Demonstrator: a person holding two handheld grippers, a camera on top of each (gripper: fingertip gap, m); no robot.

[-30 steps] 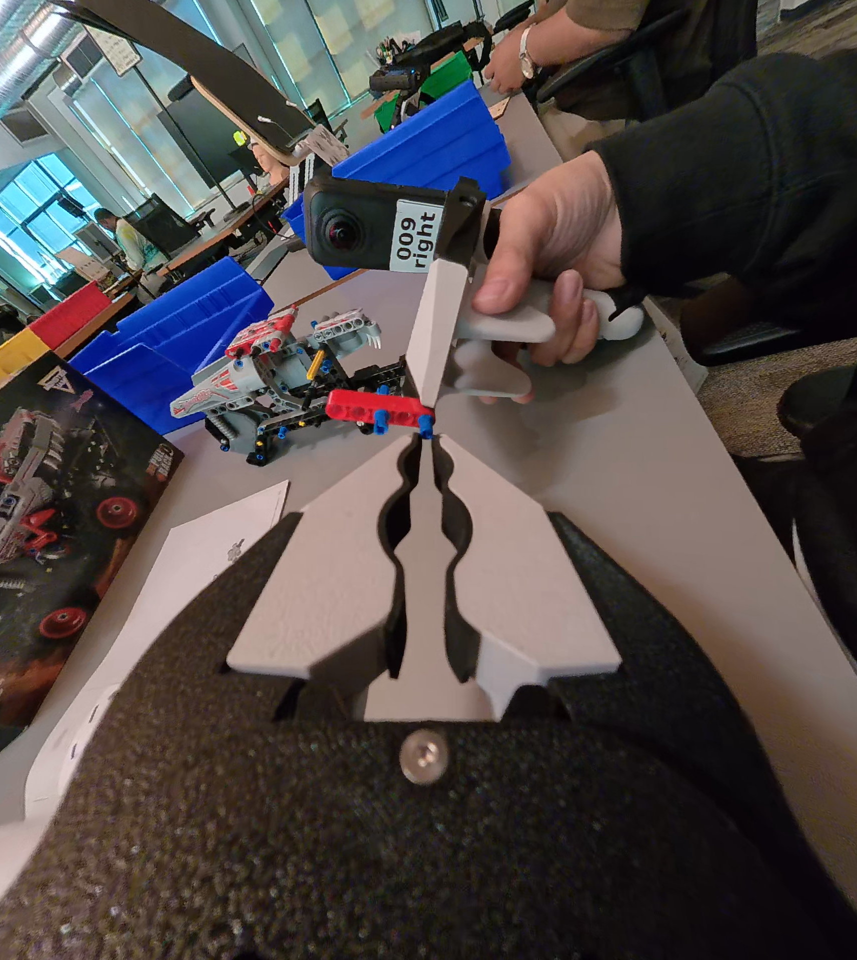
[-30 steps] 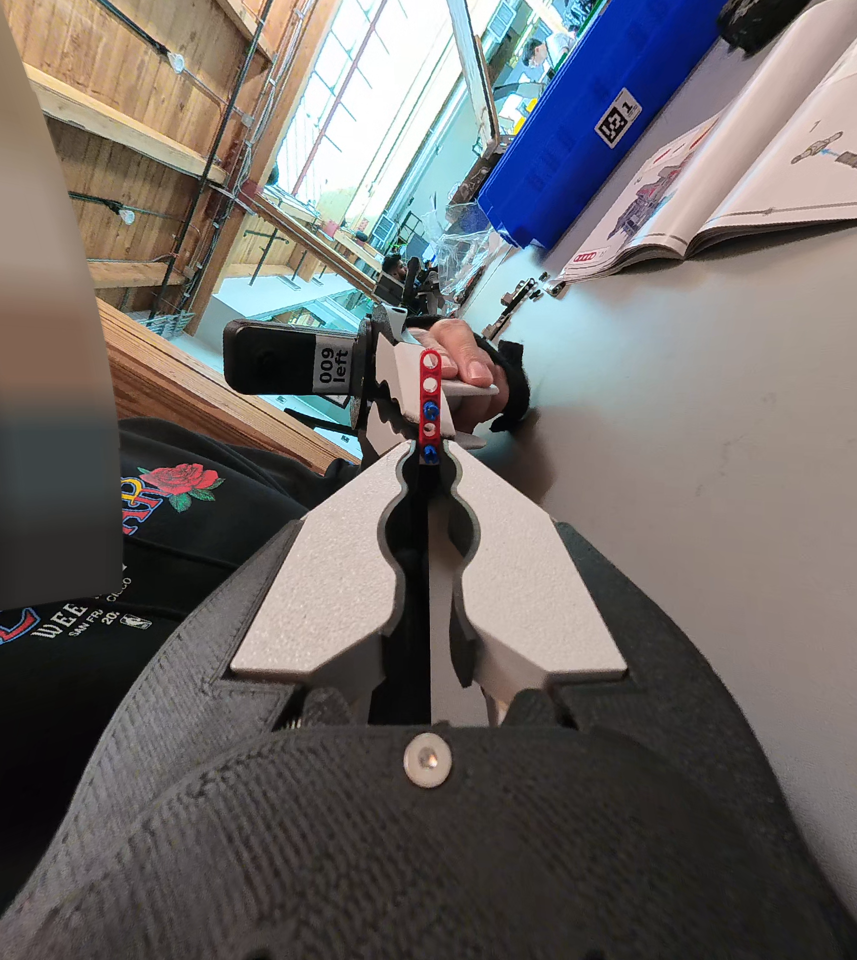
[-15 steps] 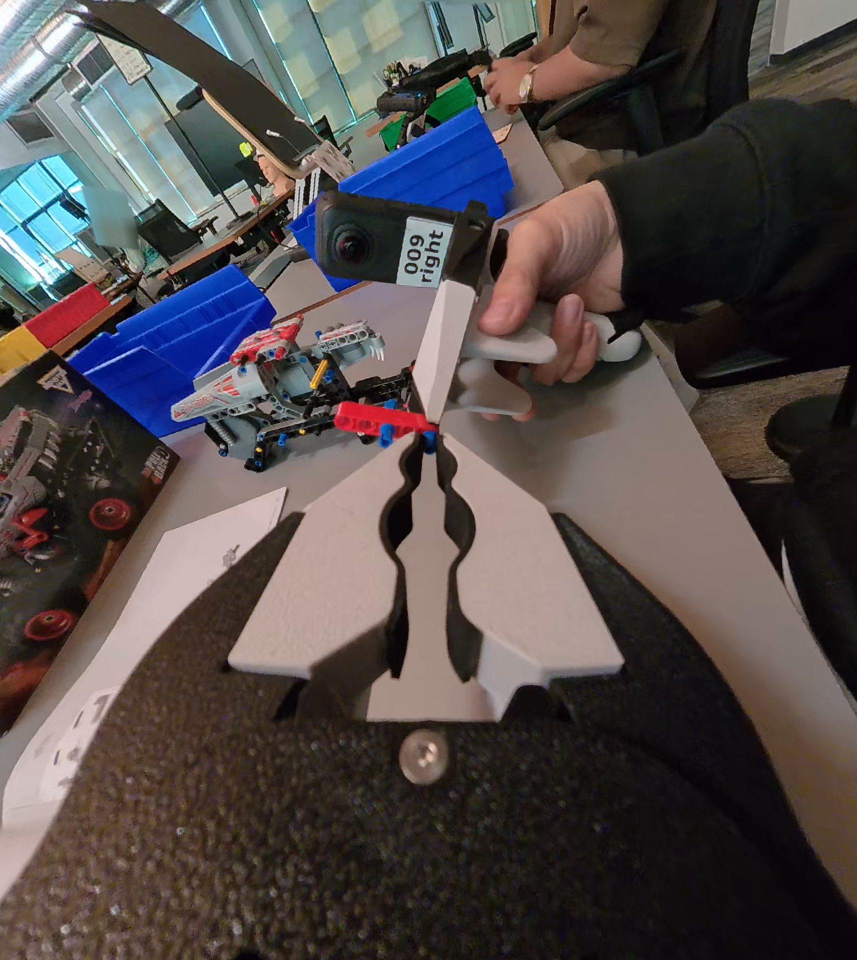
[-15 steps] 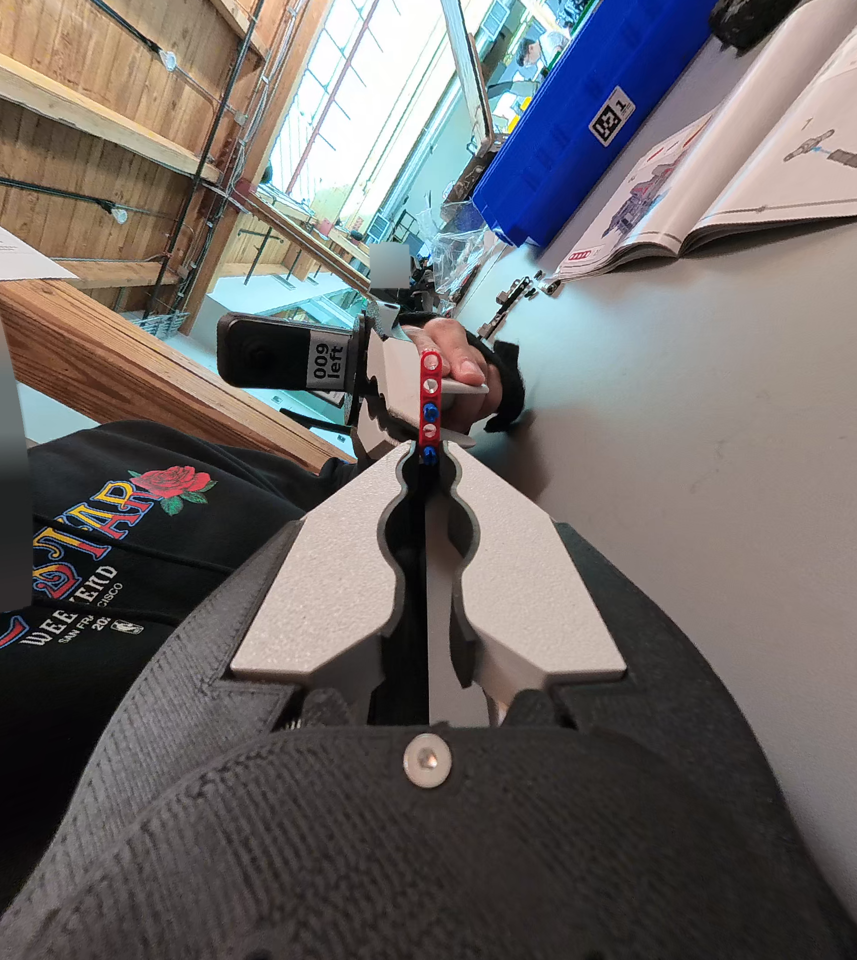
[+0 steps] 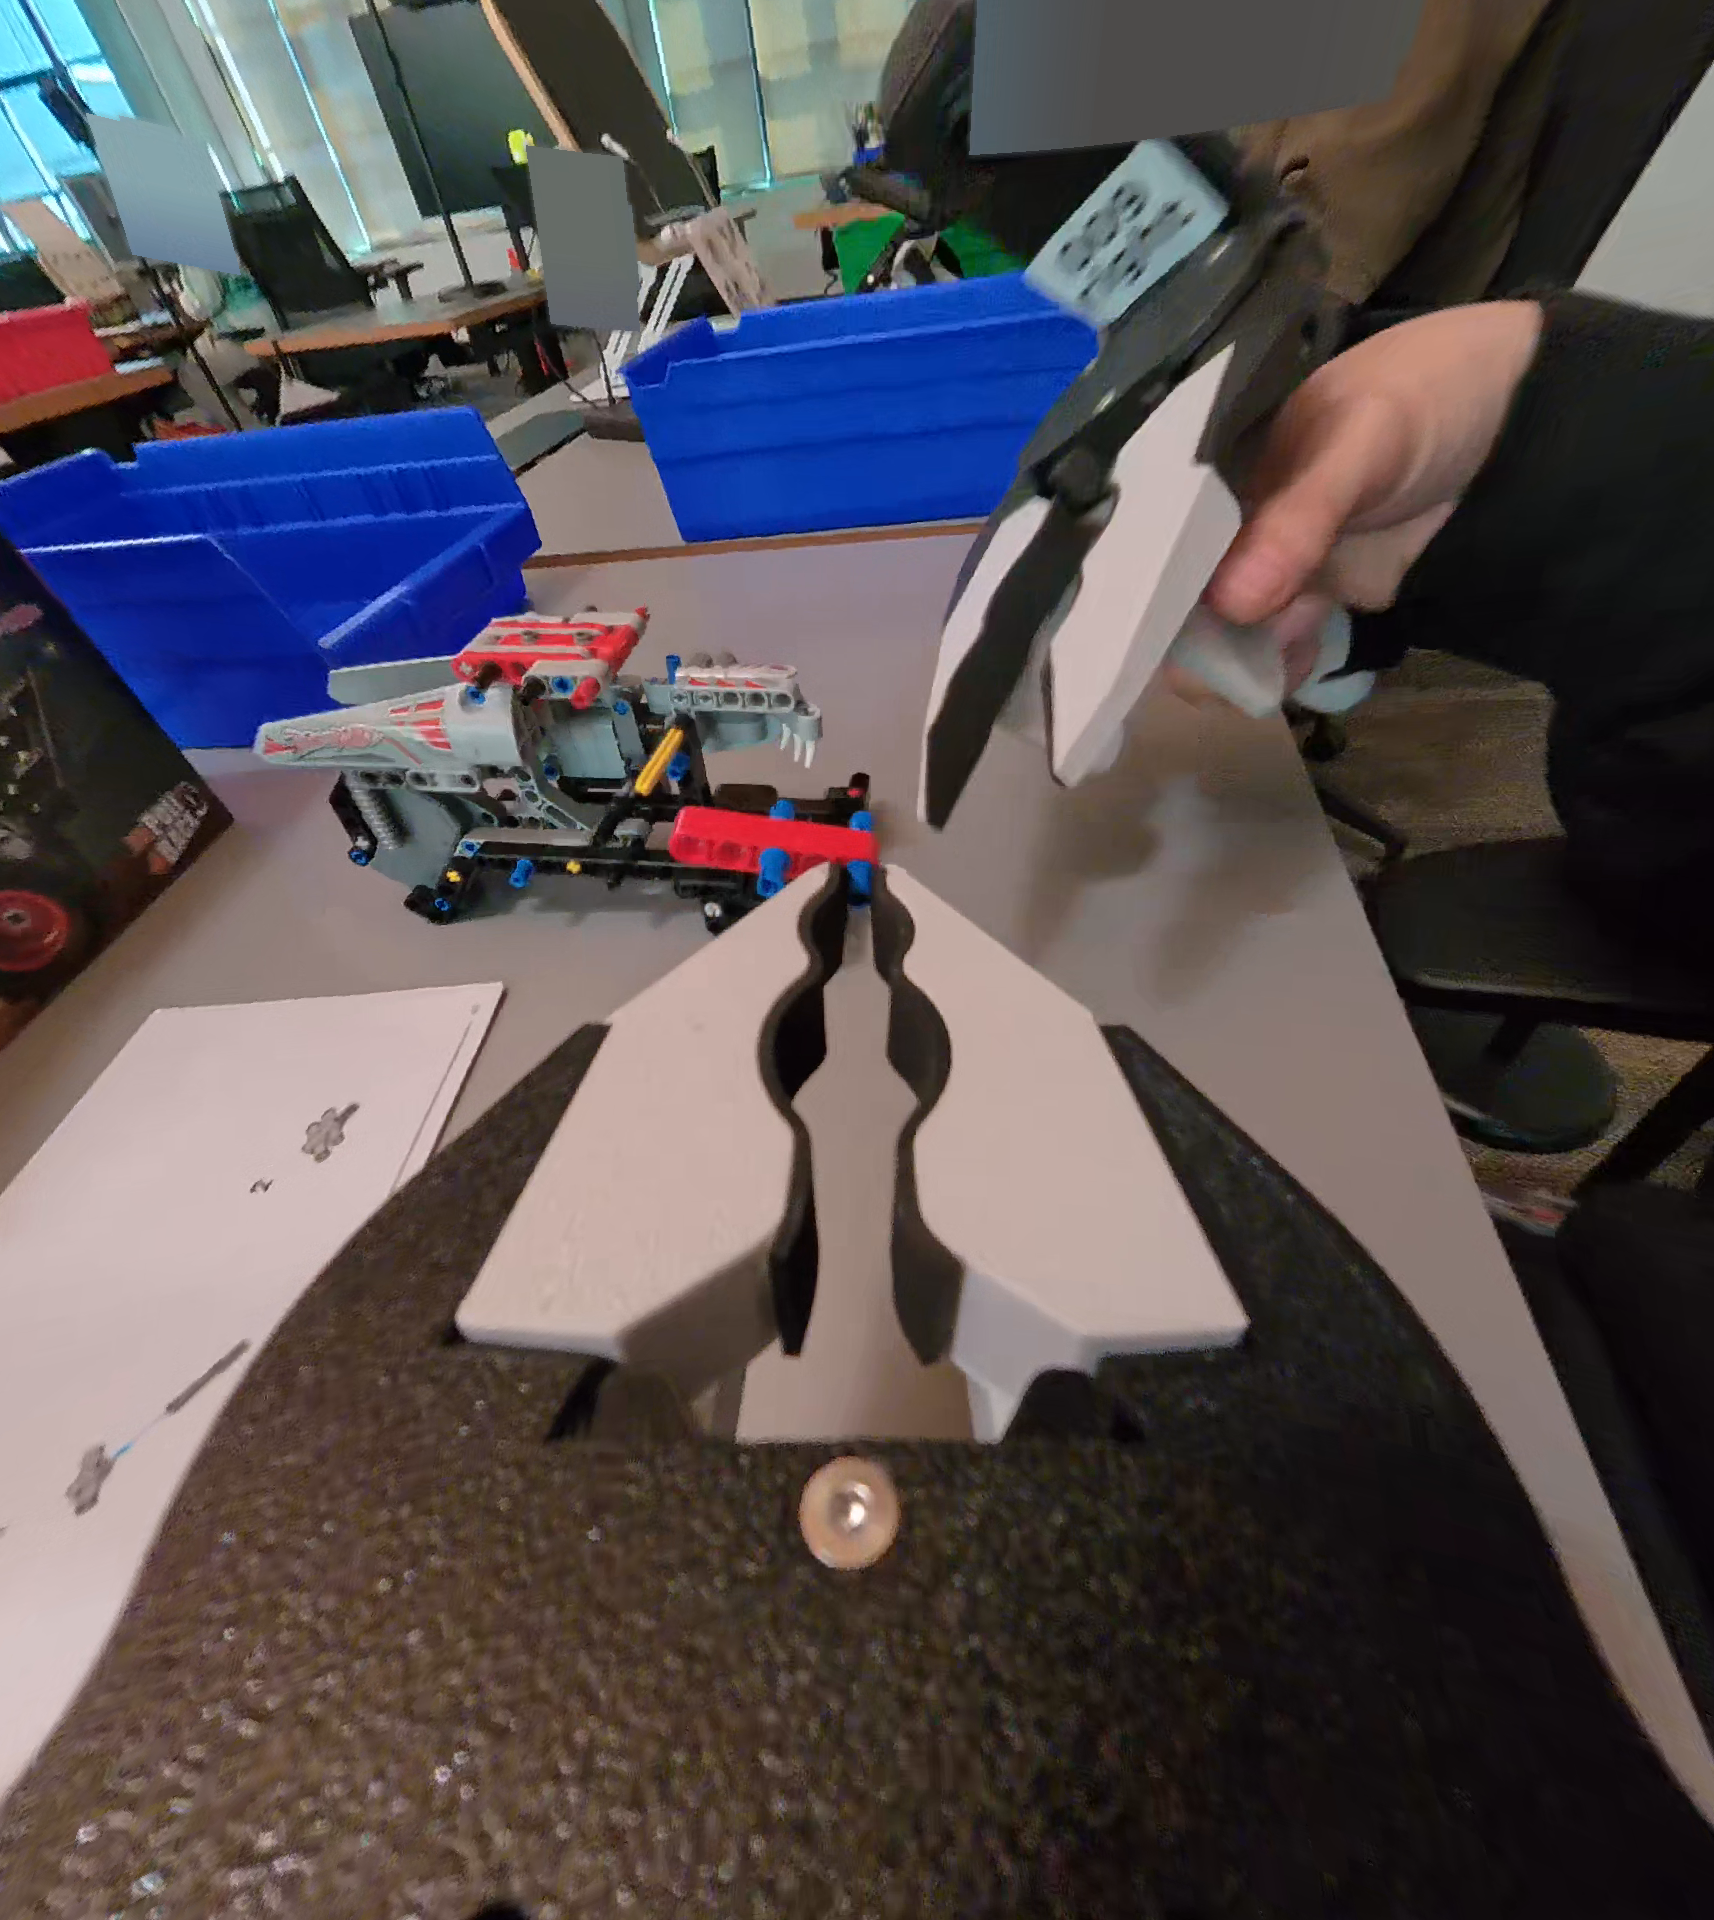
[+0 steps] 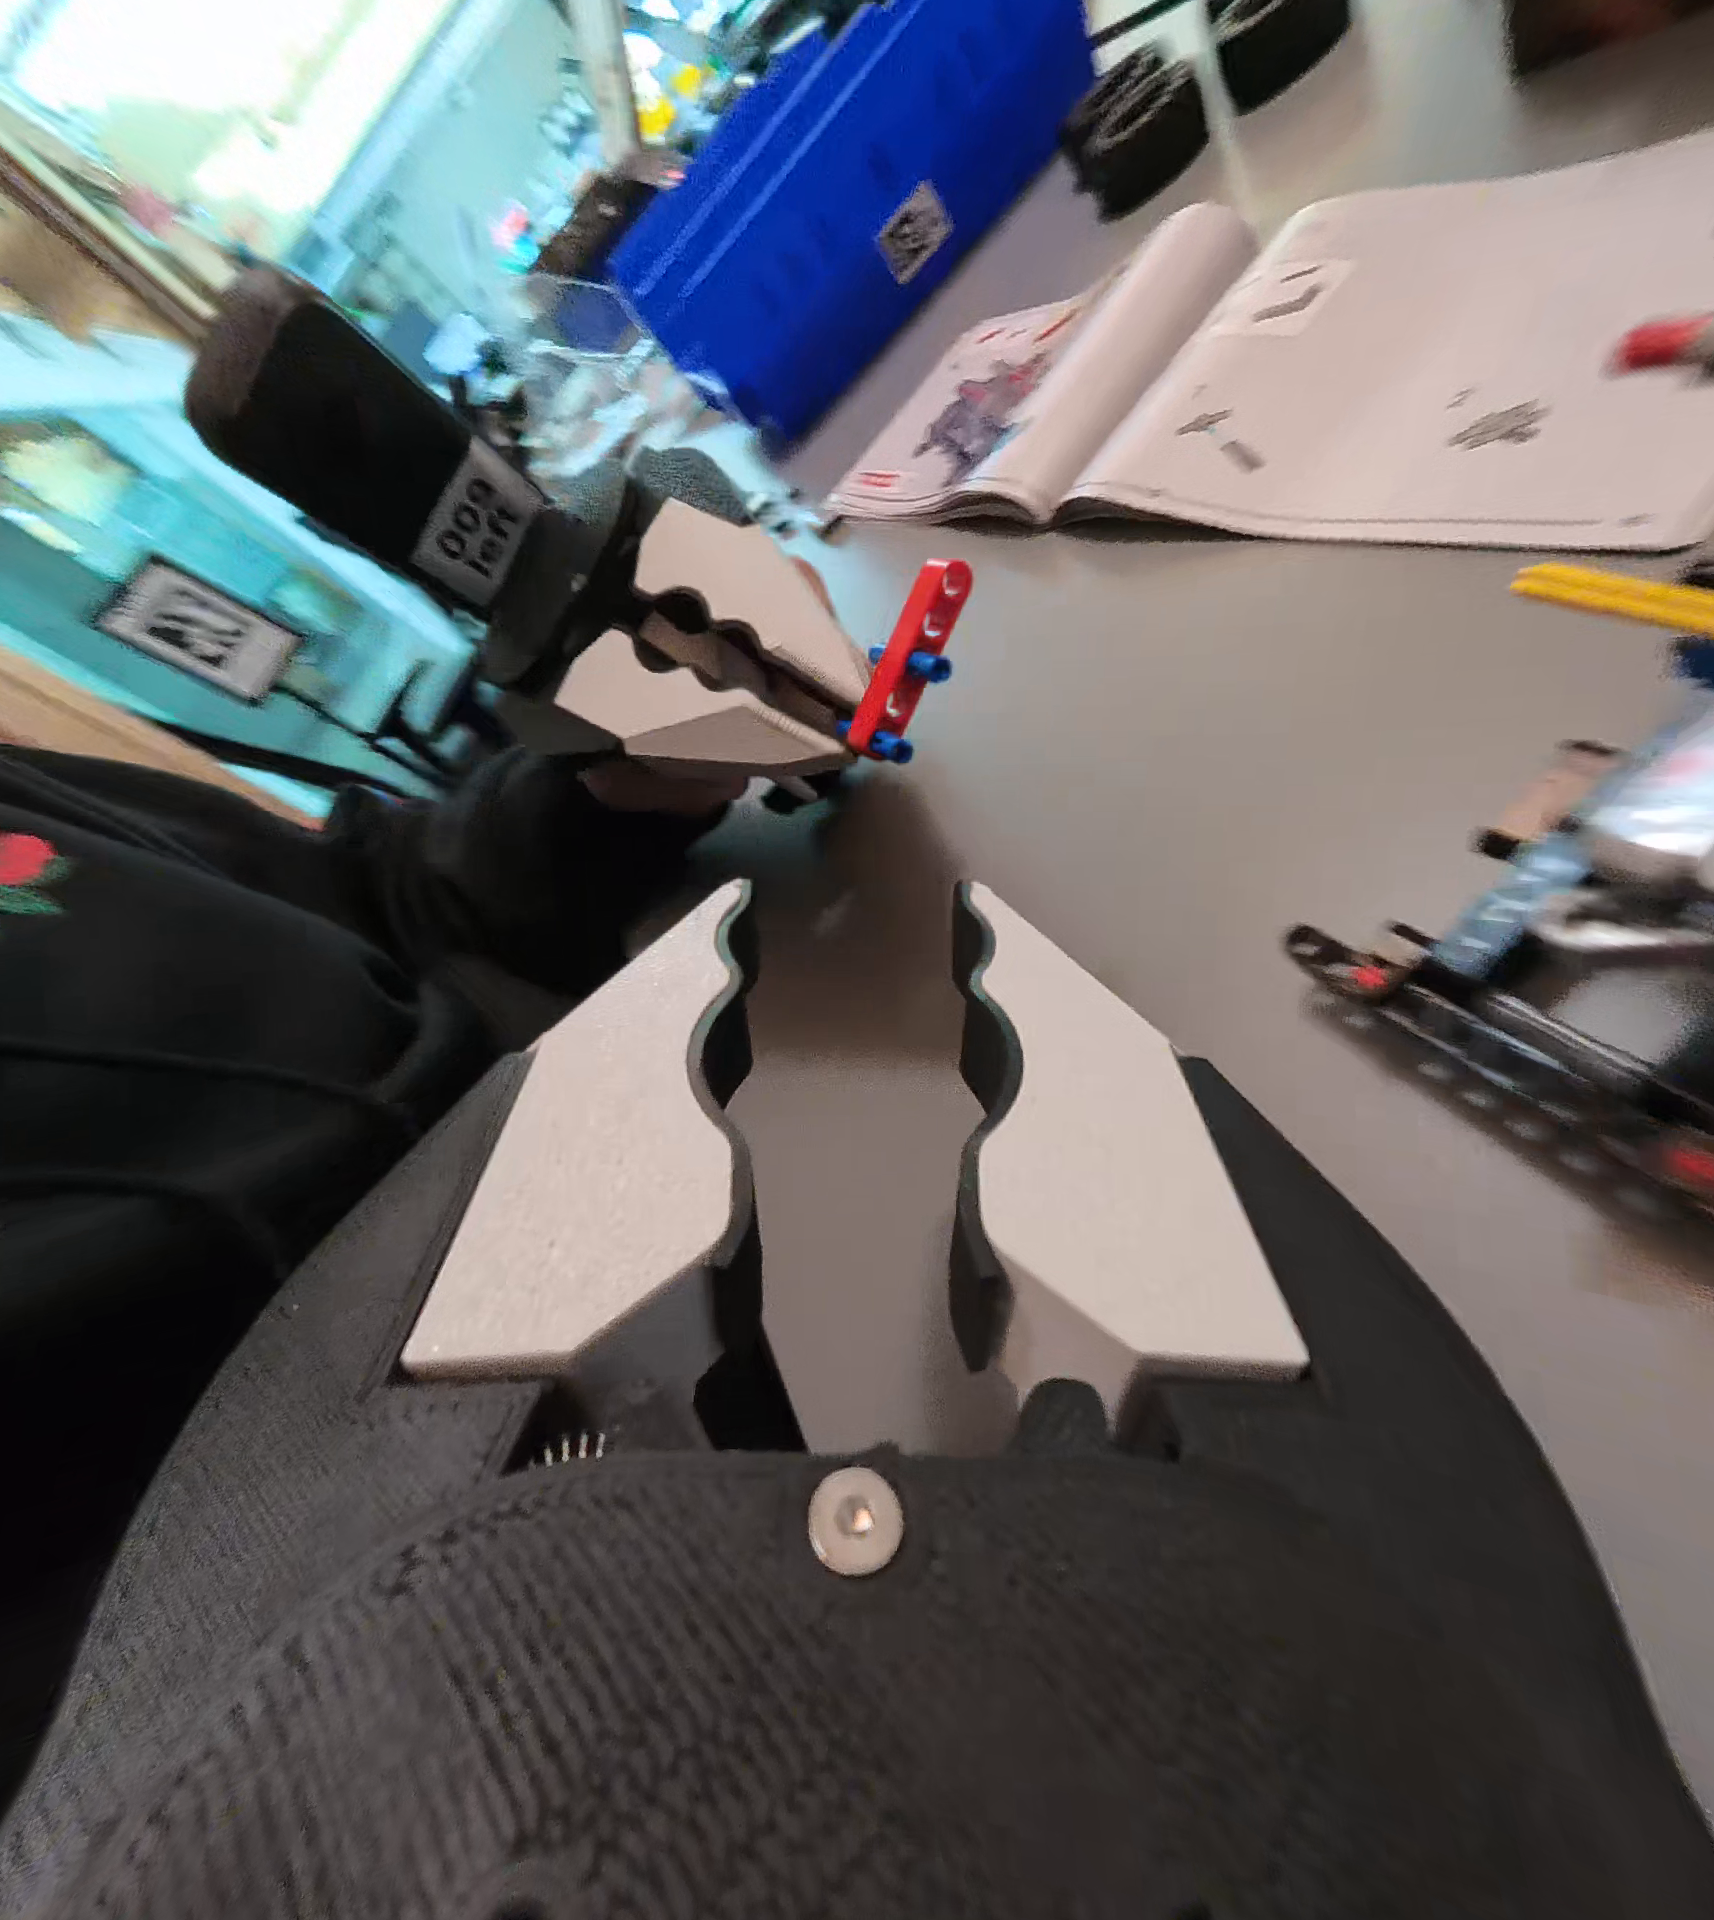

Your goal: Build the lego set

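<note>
My left gripper [image 5: 858,883] is shut on one end of a short red beam [image 5: 770,836] with blue pins. It holds the beam just in front of the part-built grey, red and black lego vehicle [image 5: 541,769] on the grey table [image 5: 1092,935]. In the right wrist view the left gripper [image 6: 837,732] holds the red beam [image 6: 910,660] upright above the table. My right gripper [image 6: 853,899] is open and empty, a short way from the beam. It shows in the left wrist view [image 5: 1009,790], raised to the right of the model. The vehicle [image 6: 1611,935] is blurred at the right.
Two blue bins [image 5: 261,582] [image 5: 853,416] stand behind the model. The set's box [image 5: 1,779] lies at the left. An open instruction booklet [image 6: 1352,416] lies beyond the beam, its page [image 5: 209,1143] near my left gripper. The table edge runs close on the right. Only a small space, under 4 cm, lies between the two pairs of fingers.
My right gripper has let go of the red beam, opened and pulled up and away. My left gripper keeps the beam and has swung toward the model.
</note>
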